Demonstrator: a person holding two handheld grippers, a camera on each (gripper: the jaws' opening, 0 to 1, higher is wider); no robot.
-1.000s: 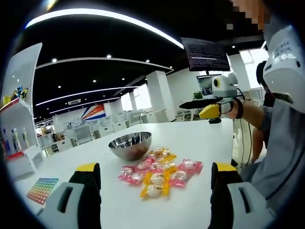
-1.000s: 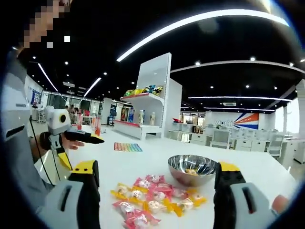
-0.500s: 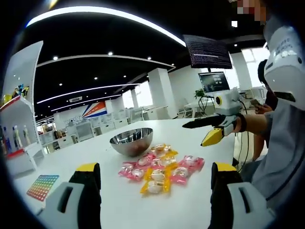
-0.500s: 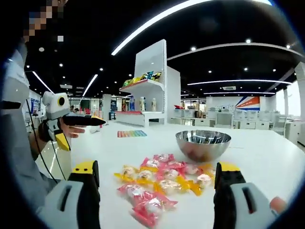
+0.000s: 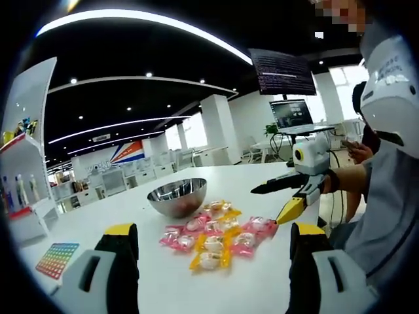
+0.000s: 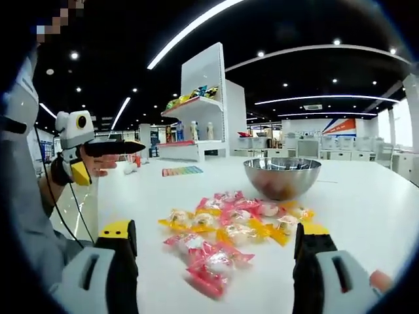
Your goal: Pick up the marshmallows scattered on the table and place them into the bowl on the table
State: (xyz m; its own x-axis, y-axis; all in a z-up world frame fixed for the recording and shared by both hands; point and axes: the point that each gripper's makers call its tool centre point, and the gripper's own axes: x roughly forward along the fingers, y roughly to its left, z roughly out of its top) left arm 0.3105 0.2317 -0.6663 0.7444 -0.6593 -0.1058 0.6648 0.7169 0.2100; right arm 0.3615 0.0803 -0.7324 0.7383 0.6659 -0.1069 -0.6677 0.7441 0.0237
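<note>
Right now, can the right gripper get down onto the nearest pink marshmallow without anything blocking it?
Probably yes. The right gripper hangs open over the table, the pink marshmallow lies just ahead between its jaws, and nothing stands between. The left gripper is off to the side.

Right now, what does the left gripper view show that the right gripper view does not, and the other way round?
Left gripper view: the right tongs, open, held near the marshmallows, with a hanging screen and a laptop behind. Right gripper view: the left tongs, open, held at the side of the table. Shared: the steel bowl, the wrapped marshmallows lying in front of it, a colour chart and a shelf.
</note>
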